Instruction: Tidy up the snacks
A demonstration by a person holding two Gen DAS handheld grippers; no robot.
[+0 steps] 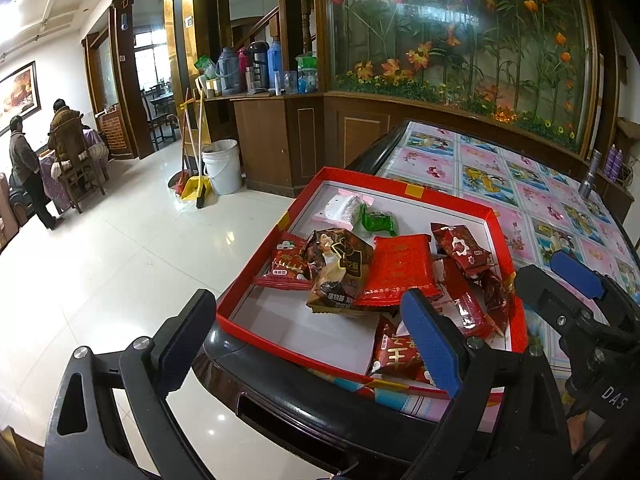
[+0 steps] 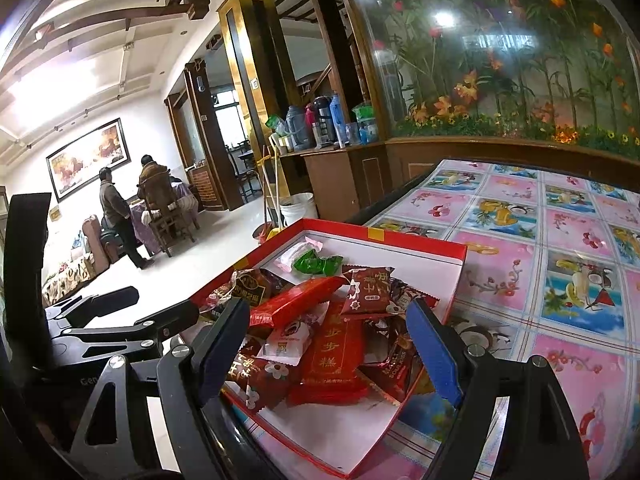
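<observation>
Heaped in a shallow red box (image 2: 420,245) at the counter's (image 2: 560,280) near left corner, overhanging that corner a little: the snack packets (image 1: 384,272). Lying dead ahead of the right gripper (image 2: 330,350), with a long red packet (image 2: 334,354) directly between its spread jaws, long axis running straight away along the fingers rather than across them. Wide open, that right gripper, holding nothing, jaws flanking the near end of the pile. Favourable line-up for a pinch across the packet's narrow width; no turn of the wrist seemingly needed, only a short push forward and down.

Also wide open and empty, the left gripper (image 1: 308,344), but set off to the left: one finger out past the box's left wall above the floor, the other over the near part of the box beside a dark red packet (image 1: 400,356). Pile lying ahead and to its right, so the farther of the two.

Hard to tell, given the fisheye bend, whether the right gripper's tips are touching wrappers or hovering just above them. Green packet (image 2: 316,265) and pale pink packet (image 2: 298,252) sitting apart toward the box's far end, beyond the heap.
</observation>
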